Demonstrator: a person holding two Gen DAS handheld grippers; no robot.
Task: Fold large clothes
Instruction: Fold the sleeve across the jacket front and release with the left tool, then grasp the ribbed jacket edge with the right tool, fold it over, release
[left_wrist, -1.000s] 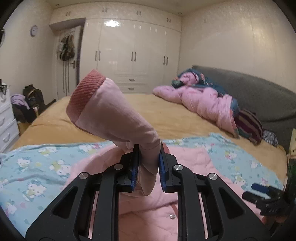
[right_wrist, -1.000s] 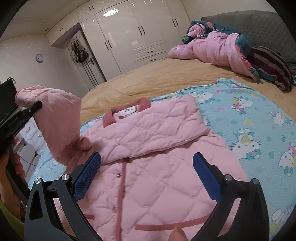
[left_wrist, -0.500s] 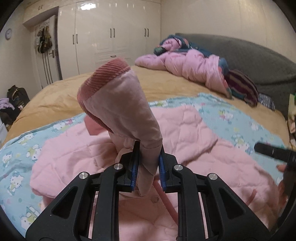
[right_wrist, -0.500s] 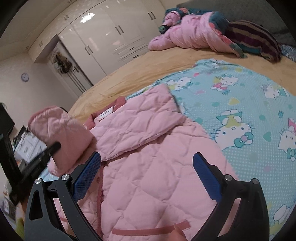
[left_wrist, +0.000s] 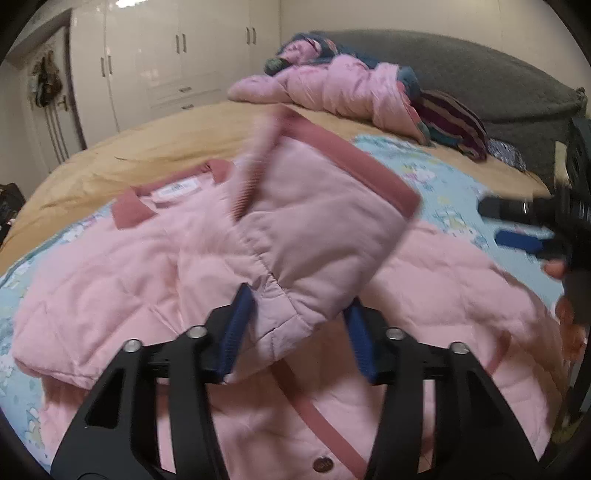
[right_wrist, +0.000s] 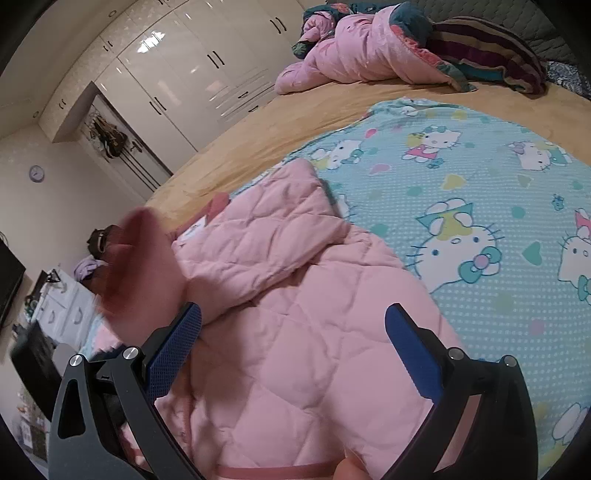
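Left wrist view: left gripper (left_wrist: 295, 325) has released the sleeve (left_wrist: 325, 229), mid-frame over the pink jacket (left_wrist: 110, 266); it may slide off crooked. Right gripper (right_wrist: 291, 347) hangs spread, empty.

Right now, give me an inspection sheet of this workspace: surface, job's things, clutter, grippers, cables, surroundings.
Surface: bed with tan cover; cartoon-cat sheet spread on it.
Job's things: pink quilted jacket lies front up on the sheet, one sleeve folded across the chest; other sleeve lies between the left pads, blurred.
Clutter: heap of pink bedding and striped fabric by the headboard.
Grippers: left gripper open around the sleeve; right gripper open, above the jacket body.
Cables: nothing seen.
Surroundings: white wardrobes, wall clock, drawers.
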